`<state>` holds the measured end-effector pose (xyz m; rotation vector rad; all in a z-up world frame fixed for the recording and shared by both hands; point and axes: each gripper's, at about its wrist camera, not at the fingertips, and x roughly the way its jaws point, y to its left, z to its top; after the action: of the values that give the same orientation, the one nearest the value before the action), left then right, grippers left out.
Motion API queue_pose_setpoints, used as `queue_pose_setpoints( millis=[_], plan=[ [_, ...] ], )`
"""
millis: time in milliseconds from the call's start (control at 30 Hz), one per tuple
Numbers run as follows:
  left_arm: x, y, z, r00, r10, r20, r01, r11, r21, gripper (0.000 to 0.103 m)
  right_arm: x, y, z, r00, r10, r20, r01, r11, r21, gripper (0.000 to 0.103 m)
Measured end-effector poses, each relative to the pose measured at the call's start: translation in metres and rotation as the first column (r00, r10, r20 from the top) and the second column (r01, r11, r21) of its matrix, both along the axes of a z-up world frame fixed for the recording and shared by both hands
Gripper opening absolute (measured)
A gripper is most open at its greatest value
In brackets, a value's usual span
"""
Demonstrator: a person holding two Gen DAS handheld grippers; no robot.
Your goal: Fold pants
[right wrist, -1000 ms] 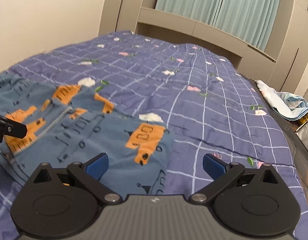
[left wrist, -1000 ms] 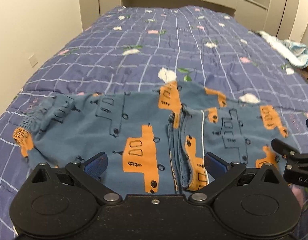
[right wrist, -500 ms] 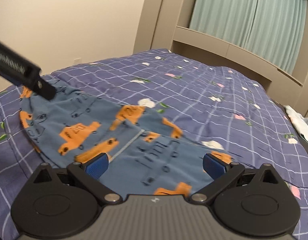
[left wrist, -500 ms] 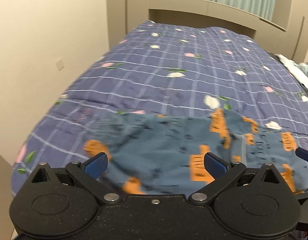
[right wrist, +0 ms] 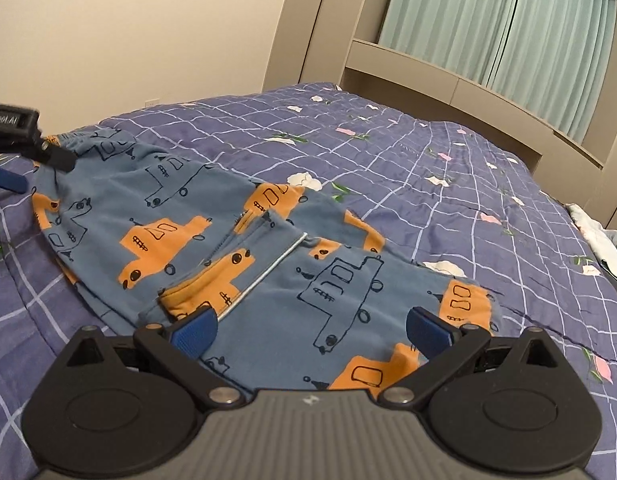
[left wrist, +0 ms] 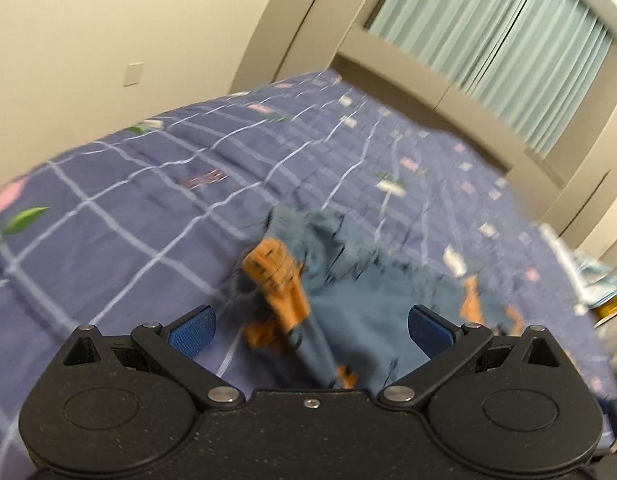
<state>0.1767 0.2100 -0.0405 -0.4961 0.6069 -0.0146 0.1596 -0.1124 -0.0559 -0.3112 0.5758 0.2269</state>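
Blue pants [right wrist: 196, 216] with orange truck prints lie folded lengthwise across the bed, waistband to the left and legs toward the right. My right gripper [right wrist: 311, 330] hovers open just above the leg part at the near edge, fabric showing between its blue pads [right wrist: 194, 330]. In the right wrist view my left gripper [right wrist: 44, 172] is at the far left by the waistband. The left wrist view is blurred: the bunched waistband end of the pants [left wrist: 348, 280] lies just ahead of my open left gripper [left wrist: 310, 328], which grips nothing.
The purple-blue checked bedspread [right wrist: 428, 140] with flower prints covers the whole bed. A beige headboard [right wrist: 448, 80] and green curtains stand at the back, a wall on the left. Light cloths [right wrist: 596, 240] lie at the bed's right edge.
Both views have swung left. My left gripper has moved from the pants' middle to the waistband end. My right gripper has shifted from the leg ends to over the legs. Both stay open.
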Motion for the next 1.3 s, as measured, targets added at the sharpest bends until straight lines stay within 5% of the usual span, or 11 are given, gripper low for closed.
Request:
queue_pose_setpoints(
  millis=[133, 267, 400, 633, 833, 933, 1033, 1200, 1300],
  plan=[
    [0.010, 0.009, -0.009, 0.999, 0.040, -0.026, -0.043, 0.993, -0.111, 0.087, 0.000, -0.002, -0.002, 1.000, 0.000, -0.009, 0.000, 1.000, 0.004, 0.103],
    [0.009, 0.009, -0.010, 0.991, 0.117, -0.065, -0.124, 0.985, -0.117, 0.044, 0.002, -0.004, -0.002, 1.000, -0.008, -0.009, 0.009, 1.000, 0.012, 0.103],
    [0.011, 0.004, 0.000, 0.992, 0.116, -0.042, -0.120, 0.986, -0.116, 0.022, 0.003, -0.005, -0.003, 1.000, -0.010, -0.010, 0.011, 1.000, 0.017, 0.103],
    [0.006, -0.036, 0.057, 0.995, 0.017, 0.102, -0.020, 0.999, 0.031, 0.018, 0.003, -0.015, 0.005, 1.000, -0.025, 0.012, 0.024, 0.998, 0.050, 0.103],
    [0.007, -0.105, 0.107, 0.961, -0.186, 0.204, 0.156, 0.976, 0.155, 0.017, 0.000, -0.041, 0.020, 0.997, -0.057, 0.051, 0.053, 0.995, 0.084, 0.103],
    [0.006, -0.148, 0.121, 0.927, -0.307, 0.217, 0.258, 0.940, 0.225, 0.017, -0.003, -0.061, 0.026, 0.994, -0.086, 0.070, 0.080, 0.993, 0.085, 0.103],
    [0.005, -0.197, 0.123, 0.875, -0.441, 0.197, 0.374, 0.877, 0.302, 0.017, -0.009, -0.085, 0.027, 0.989, -0.124, 0.083, 0.118, 0.990, 0.075, 0.103],
    [0.002, -0.267, 0.101, 0.793, -0.601, 0.098, 0.522, 0.755, 0.397, 0.017, -0.020, -0.132, 0.024, 0.973, -0.217, 0.077, 0.211, 0.974, 0.079, 0.103],
    [0.006, -0.297, 0.079, 0.774, -0.633, 0.024, 0.565, 0.707, 0.426, 0.017, -0.027, -0.159, 0.019, 0.962, -0.268, 0.061, 0.263, 0.962, 0.077, 0.103]
  ],
)
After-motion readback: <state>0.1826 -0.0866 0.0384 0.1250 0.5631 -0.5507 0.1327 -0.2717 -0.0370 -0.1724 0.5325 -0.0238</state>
